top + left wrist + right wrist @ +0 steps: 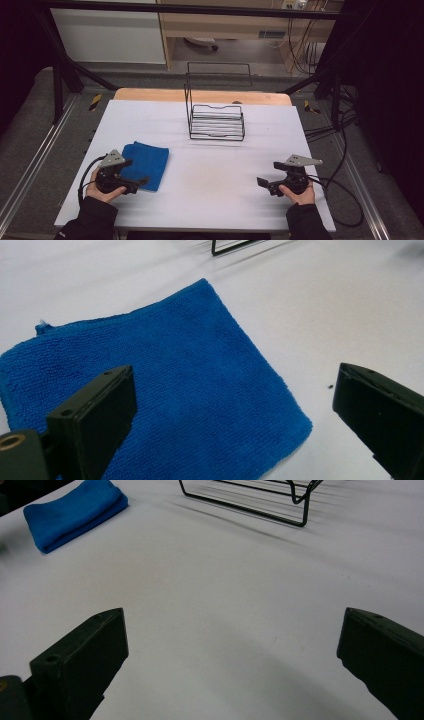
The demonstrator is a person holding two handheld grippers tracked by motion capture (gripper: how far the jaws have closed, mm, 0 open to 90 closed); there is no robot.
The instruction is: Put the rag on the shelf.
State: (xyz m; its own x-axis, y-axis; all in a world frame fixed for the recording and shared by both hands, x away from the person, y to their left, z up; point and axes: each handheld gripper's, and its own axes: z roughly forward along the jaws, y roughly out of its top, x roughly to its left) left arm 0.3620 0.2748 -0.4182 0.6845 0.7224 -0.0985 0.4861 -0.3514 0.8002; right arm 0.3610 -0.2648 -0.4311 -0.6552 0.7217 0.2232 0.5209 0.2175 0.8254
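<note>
A folded blue cloth [146, 162] lies flat on the left of the white table [210, 180]. My left gripper [136, 181] is open at the cloth's near edge, one jaw over the blue cloth [165, 385], the other over bare table. My right gripper [264, 183] is open at the front right, its jaws wide over bare table, nothing between them. From the right gripper view the blue cloth [75, 511] lies far off at the upper left. A black wire rack [216, 120] stands at the back centre of the table.
The wire rack [255, 497] has a tall back frame and a low slatted base. Black cables [345, 195] trail off the table's right side. Metal frame rails run along both sides, and a wooden edge [200, 95] shows behind the white top.
</note>
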